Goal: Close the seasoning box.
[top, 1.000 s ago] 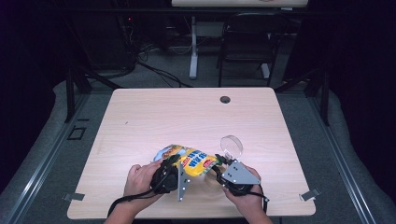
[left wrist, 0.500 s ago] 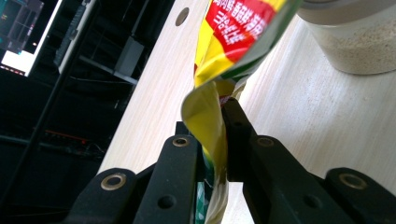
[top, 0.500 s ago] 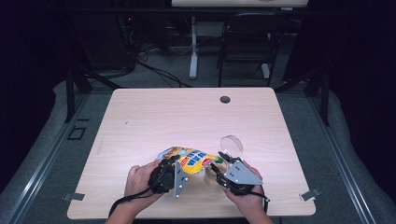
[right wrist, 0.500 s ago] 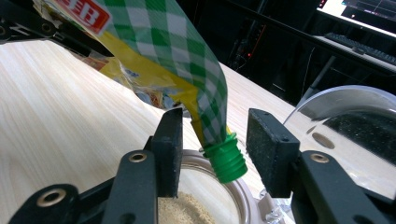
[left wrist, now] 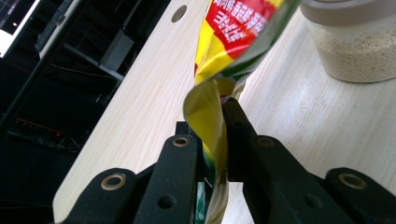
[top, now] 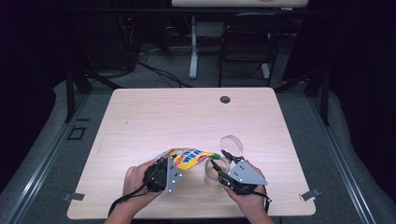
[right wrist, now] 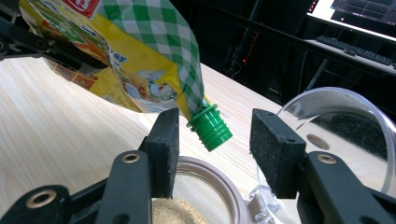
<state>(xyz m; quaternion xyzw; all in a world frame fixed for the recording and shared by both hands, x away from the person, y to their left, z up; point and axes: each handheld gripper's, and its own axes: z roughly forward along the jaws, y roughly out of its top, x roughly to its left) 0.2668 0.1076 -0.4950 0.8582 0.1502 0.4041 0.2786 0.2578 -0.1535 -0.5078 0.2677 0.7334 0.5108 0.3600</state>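
A yellow pouch (top: 189,157) with green check print and a green screw cap (right wrist: 211,126) hangs tilted over an open jar (top: 215,171) holding pale powder. My left gripper (left wrist: 215,135) is shut on the pouch's bottom edge (left wrist: 208,116), at the left of the jar. My right gripper (right wrist: 212,140) is open, its pads either side of the green cap without touching it, just above the jar's mouth (right wrist: 196,205). The jar's clear hinged lid (top: 232,145) stands flipped back behind it.
The pale wooden table (top: 154,116) has a round cable hole (top: 225,99) near its far edge. Dark floor, cables and a chair (top: 247,42) lie beyond the table. Both hands work near the table's front edge.
The pouch has swung down and right, so its green cap now sits between my right gripper's open pads above the jar. Both hands shifted slightly toward the front edge.
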